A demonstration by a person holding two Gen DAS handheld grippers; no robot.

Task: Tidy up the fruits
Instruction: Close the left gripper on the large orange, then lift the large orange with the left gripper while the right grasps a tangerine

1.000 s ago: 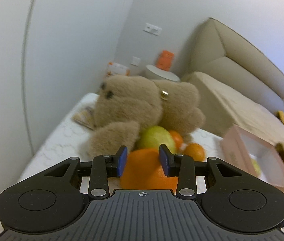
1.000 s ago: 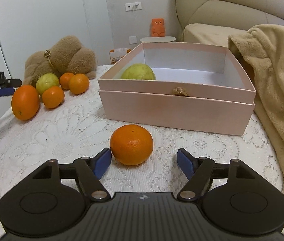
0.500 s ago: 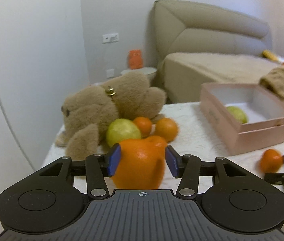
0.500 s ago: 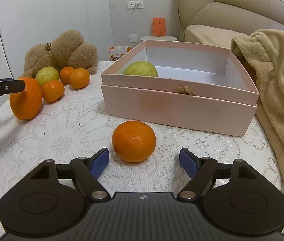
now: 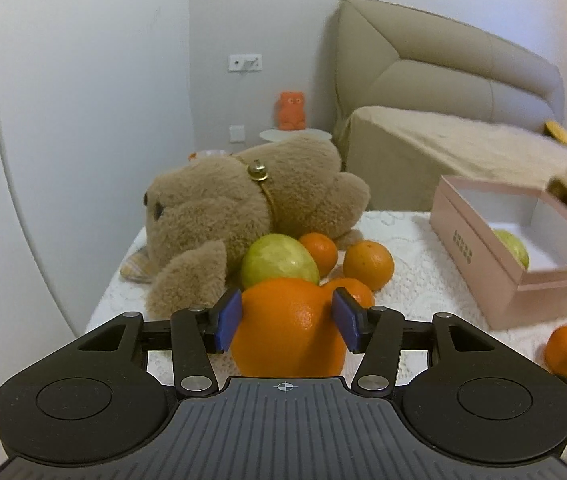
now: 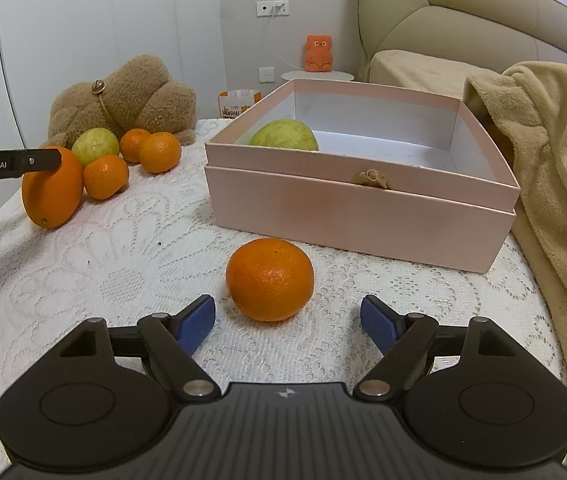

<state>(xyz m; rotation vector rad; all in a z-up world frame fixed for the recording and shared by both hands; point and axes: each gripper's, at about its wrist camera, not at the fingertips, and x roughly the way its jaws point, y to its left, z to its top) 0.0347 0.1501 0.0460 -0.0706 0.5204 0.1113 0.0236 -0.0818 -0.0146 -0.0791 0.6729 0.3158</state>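
Left wrist, tongs (image 5: 288, 322) gripping glossy, seemingly oblong orange (image 5: 288, 330)

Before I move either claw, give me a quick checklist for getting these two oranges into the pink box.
1. Left claw gripping the big orange: ok, both pads press its sides.
2. Big orange clear of the table: cannot tell; its bottom looks about level with the lace cloth.
3. Right claw open wide enough for the small orange: ok.
4. Small orange between the pads: not ok, it sits just ahead of them.
5. Room in the pink box: ok, only a green fruit shows in one corner.
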